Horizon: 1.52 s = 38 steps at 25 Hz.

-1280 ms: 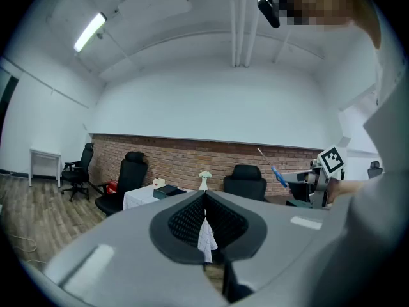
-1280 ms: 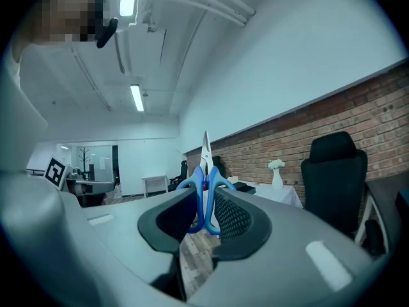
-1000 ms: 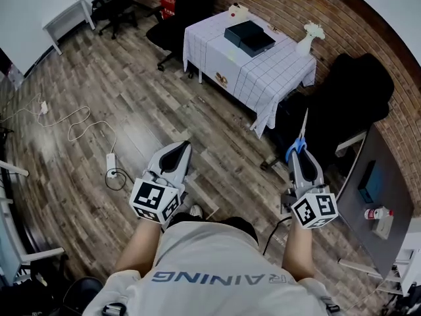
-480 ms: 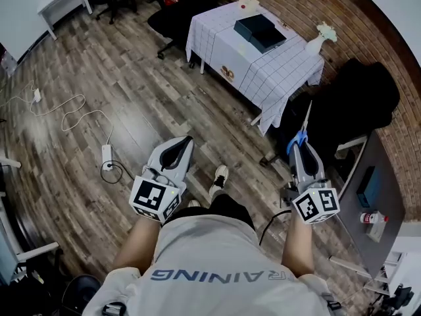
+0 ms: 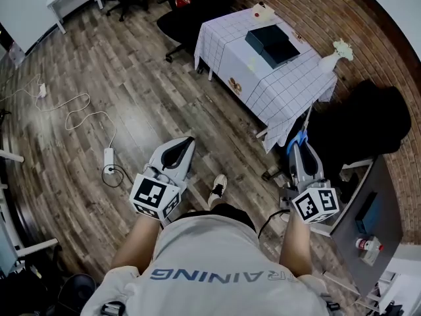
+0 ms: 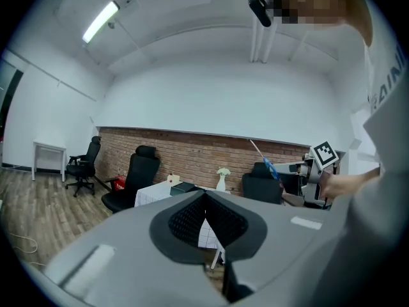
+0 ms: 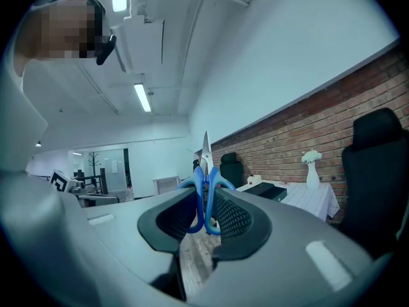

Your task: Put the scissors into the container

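Note:
My right gripper [image 5: 301, 153] is shut on the blue handles of a pair of scissors [image 5: 300, 137], blades pointing up and forward. In the right gripper view the scissors [image 7: 205, 187] stand upright between the pads of the right gripper [image 7: 204, 215]. A dark box-like container [image 5: 271, 43] lies on a table with a white checked cloth [image 5: 245, 71], well ahead of both grippers; it also shows as the dark container [image 7: 267, 189]. My left gripper [image 5: 176, 151] is shut with nothing in it, its pads meeting in the left gripper view [image 6: 206, 203].
A white vase [image 5: 334, 56] stands at the table's right corner. Black office chairs [image 5: 368, 120] sit right of the table and behind it [image 5: 197, 12]. A power strip with cable [image 5: 108, 158] lies on the wooden floor at left. A grey desk [image 5: 368, 209] is at right.
The person has stepped forward, one shoe now showing on the floor. The table and container have shifted right and down in view. Both grippers keep their pose, scissors still held.

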{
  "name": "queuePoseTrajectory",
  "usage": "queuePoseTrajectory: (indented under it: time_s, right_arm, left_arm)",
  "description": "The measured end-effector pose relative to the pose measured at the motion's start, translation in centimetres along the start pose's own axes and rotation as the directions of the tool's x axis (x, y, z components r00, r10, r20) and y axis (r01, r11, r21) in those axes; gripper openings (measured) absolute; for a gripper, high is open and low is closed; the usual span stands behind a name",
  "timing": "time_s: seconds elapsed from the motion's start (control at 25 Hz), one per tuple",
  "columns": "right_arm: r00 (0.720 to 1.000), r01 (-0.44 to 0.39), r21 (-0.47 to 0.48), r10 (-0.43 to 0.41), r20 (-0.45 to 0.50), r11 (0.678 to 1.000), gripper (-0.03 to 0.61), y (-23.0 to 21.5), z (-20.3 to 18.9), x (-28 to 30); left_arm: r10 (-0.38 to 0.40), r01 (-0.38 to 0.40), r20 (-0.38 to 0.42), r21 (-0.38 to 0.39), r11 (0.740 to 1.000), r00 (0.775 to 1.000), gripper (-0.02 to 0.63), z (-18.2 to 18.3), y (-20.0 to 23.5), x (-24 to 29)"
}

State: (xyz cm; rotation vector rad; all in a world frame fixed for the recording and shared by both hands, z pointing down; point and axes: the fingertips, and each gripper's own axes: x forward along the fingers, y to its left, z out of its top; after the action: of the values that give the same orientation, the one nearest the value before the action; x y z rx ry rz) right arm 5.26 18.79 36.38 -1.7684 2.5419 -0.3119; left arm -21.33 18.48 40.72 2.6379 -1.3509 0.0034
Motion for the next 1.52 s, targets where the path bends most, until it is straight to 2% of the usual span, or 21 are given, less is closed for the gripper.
queuePoseTrajectory:
  time_s: [0.4,0.72,0.88,1.08,1.28,1.52]
  right_arm:
    - [1.000,0.004,0.020,-0.004,0.013,1.000,0.104,-10.5,3.2,6.8]
    - [1.000,0.006,0.083,-0.009,0.027,0.997,0.106,-18.1,3.3,10.7]
    - [0.998,0.034,0.129,-0.040,0.039,0.991,0.104,-21.0,2.8,11.5]
    - [0.996,0.077,0.136,-0.083,0.037,0.988,0.104,-24.3,2.7,12.4]
    - [0.988,0.141,0.126,-0.148,0.042,0.982,0.104,-26.7,2.9,14.5]
    - [0.975,0.216,0.117,-0.221,0.028,0.969,0.106,-28.4,3.6,19.5]
  left_arm:
    - [-0.008,0.009,-0.018,0.022,1.000,1.000,0.002,2.4,-0.3,12.9]
    - [-0.045,0.049,-0.064,0.067,0.997,0.997,0.002,3.3,-1.9,20.8]
    - [-0.093,0.101,-0.086,0.093,0.991,0.992,0.002,3.4,-2.9,24.0]
    - [-0.128,0.136,-0.089,0.098,0.986,0.988,0.002,3.8,-2.8,28.3]
    - [-0.184,0.191,-0.100,0.069,0.979,0.978,0.002,3.2,-0.9,32.7]
    - [-0.258,0.263,-0.083,0.051,0.963,0.962,0.002,4.4,2.9,39.3]
